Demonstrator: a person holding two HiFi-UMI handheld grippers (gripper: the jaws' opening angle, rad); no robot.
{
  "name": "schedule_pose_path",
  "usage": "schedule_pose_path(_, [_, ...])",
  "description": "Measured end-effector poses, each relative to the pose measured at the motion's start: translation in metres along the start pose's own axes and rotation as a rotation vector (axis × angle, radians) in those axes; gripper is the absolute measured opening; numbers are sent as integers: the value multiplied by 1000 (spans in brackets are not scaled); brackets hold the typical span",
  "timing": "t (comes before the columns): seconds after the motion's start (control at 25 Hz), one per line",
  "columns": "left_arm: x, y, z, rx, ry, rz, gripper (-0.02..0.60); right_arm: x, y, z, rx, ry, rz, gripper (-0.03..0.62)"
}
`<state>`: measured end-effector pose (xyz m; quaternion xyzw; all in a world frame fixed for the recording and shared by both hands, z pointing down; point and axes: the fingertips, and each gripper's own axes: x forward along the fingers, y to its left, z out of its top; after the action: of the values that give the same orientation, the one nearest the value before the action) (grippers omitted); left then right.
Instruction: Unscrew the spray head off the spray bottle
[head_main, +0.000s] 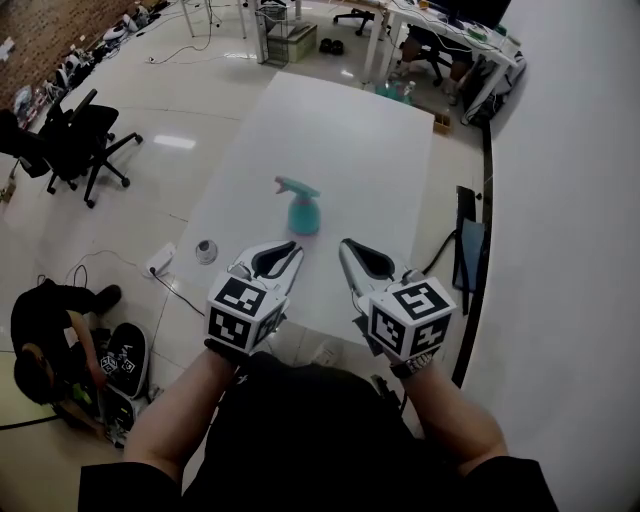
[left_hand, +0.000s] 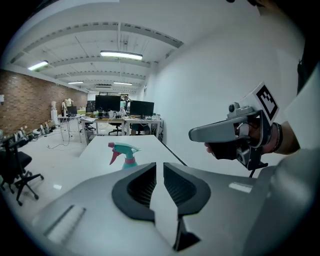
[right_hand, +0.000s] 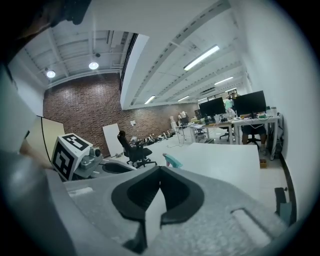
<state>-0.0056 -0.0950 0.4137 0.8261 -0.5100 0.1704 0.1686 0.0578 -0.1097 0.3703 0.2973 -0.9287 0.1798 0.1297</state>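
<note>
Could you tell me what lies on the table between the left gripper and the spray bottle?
Nothing: in the head view only bare white table separates the left gripper from the spray bottle.

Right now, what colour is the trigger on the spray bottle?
The trigger is pinkish red, under a teal spray head; clearest in the left gripper view.

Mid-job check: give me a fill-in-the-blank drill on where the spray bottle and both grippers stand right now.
1. The spray bottle stands upright on the ____ table.
2. Its spray head points toward the person's ____.
3. The fingers of the right gripper are ____, with no object between them.
4. The left gripper, short of the bottle, grips ____.

Missing words: white; left; shut; nothing.
</note>
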Motion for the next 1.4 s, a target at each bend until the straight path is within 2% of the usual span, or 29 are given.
schedule_pose_path(0.28, [11, 11, -12, -44, 23, 14, 102, 9, -3, -13, 3, 42, 4, -9])
schedule_pose_path(0.48, [26, 24, -32, -48, 54, -9, 149, 20, -7, -18, -5, 70, -27, -9])
schedule_pose_path(0.64, [41, 41, -46, -45, 79, -20, 189, 31, -10, -15, -7, 89, -61, -9])
schedule_pose_path(0.92, [68, 65, -59, -32, 98, -37, 307, 49, -15, -11, 1, 131, -114, -9])
schedule_pose_path(1.4, [113, 73, -82, 12, 125, -123, 413, 60, -25, -15, 12, 191, -193, -9])
